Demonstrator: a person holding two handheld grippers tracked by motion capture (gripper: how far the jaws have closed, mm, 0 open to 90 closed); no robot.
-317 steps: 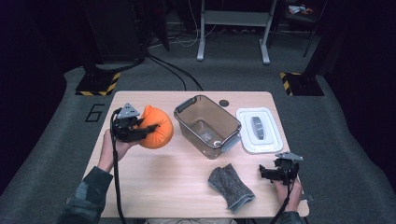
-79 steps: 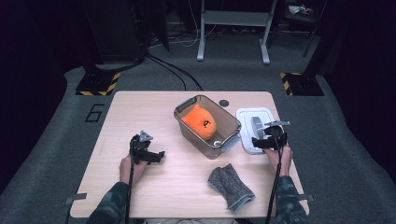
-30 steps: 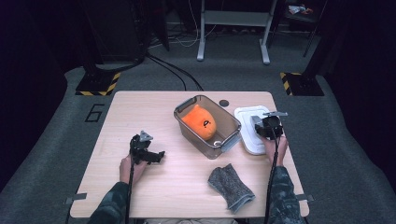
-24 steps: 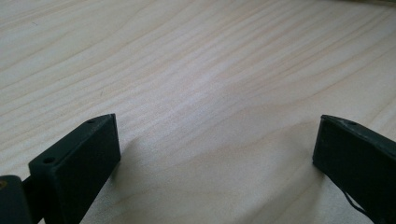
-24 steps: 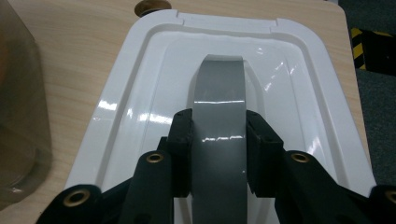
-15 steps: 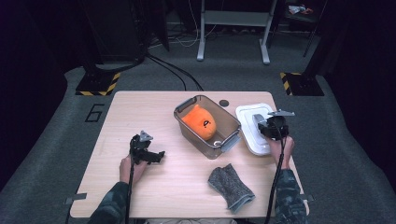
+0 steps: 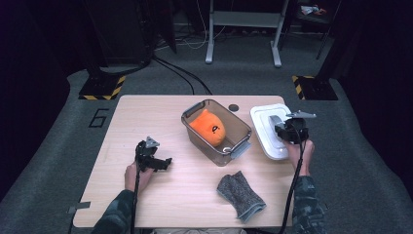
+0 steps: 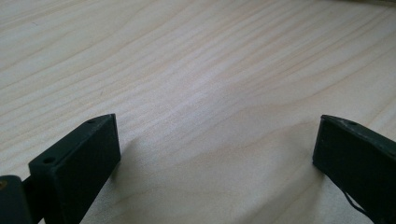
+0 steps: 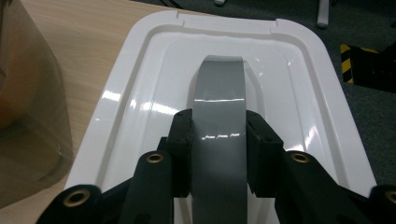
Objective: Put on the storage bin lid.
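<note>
The right claw (image 9: 218,140) is clamped on the grey handle (image 9: 219,88) of the white lid (image 7: 267,127), which lies, perhaps slightly tilted, near the worktop's (image 7: 146,117) right edge. The left claw (image 7: 163,163) rests apart near the front-left.

Dim room, grey carpet floor (image 7: 63,161), pale wooden table (image 7: 146,117).

Grey glove (image 7: 240,196) on wooden table (image 7: 146,122)
</note>
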